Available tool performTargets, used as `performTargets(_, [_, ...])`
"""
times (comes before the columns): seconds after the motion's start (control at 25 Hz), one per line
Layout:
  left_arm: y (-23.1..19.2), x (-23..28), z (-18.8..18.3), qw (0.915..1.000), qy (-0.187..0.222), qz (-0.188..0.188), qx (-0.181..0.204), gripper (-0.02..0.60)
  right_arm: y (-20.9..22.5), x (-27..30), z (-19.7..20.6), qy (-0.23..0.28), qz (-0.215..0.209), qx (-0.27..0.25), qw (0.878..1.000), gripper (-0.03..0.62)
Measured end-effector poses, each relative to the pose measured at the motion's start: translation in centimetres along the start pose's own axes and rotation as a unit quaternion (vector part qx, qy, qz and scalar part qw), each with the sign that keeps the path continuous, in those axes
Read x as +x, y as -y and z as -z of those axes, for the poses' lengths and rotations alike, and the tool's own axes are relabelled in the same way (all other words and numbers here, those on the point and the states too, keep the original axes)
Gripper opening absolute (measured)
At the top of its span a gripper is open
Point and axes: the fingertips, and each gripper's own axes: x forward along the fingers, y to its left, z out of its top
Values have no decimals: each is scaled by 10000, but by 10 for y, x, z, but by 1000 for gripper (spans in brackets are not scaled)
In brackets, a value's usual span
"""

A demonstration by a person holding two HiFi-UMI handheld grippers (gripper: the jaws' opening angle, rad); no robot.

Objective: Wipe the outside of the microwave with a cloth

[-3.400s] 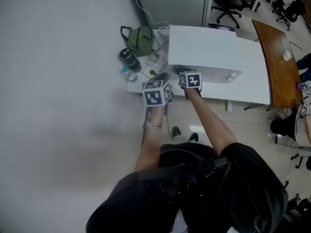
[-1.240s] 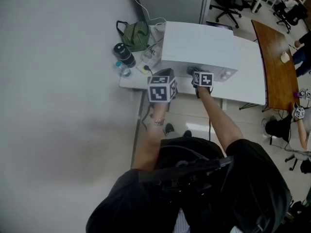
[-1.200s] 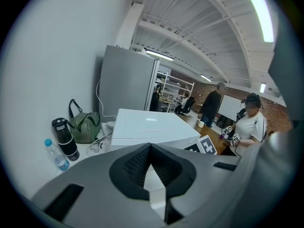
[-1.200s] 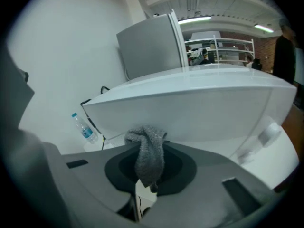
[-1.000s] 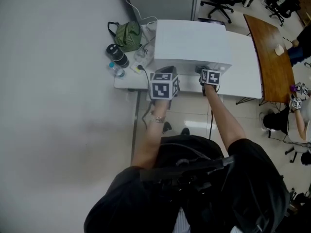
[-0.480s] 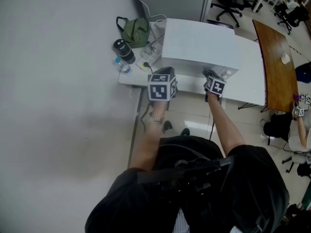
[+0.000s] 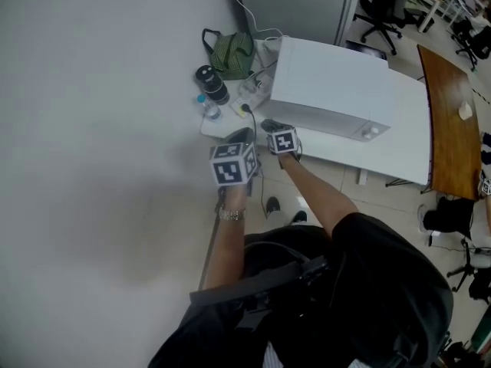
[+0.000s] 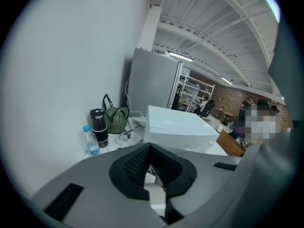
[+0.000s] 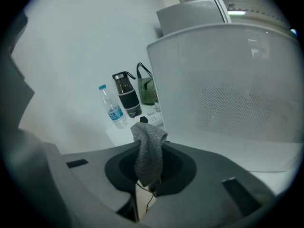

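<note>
My right tongs (image 9: 148,177) are clamped on the grey cloth (image 9: 148,151), which sticks up just beside the near left corner of the white microwave (image 9: 237,80); its meshed side faces me, and I can't tell whether cloth and casing touch. My left tongs (image 8: 151,148) are closed together with nothing between them, held left of the right pair and nearer than the counter (image 7: 399,144) edge. At the counter's left end, by the wall, stand a black flask (image 7: 211,83), a small water bottle (image 7: 207,112) and a green bag (image 7: 234,52).
</note>
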Motion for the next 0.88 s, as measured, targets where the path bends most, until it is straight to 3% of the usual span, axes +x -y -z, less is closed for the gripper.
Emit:
performTargets(0.16, [-34,-16,3,9992,51,-357,-186,-6,35,6,3,-188,358,166,9990,37])
performTargets(0.32, [-40,-14,2,9989,73,-392,-266,-6,89,-11,16,-330,773,613,9946,37])
performTargets(0.56, [-6,5,-12,9999,105,8,-114,-6,151,-52,37,-363,945,724,9922,37])
performTargets(0.88, [53,27,-16,9976,66,657,195,-6,267,-133,83,-445,1954,1075,9738,37])
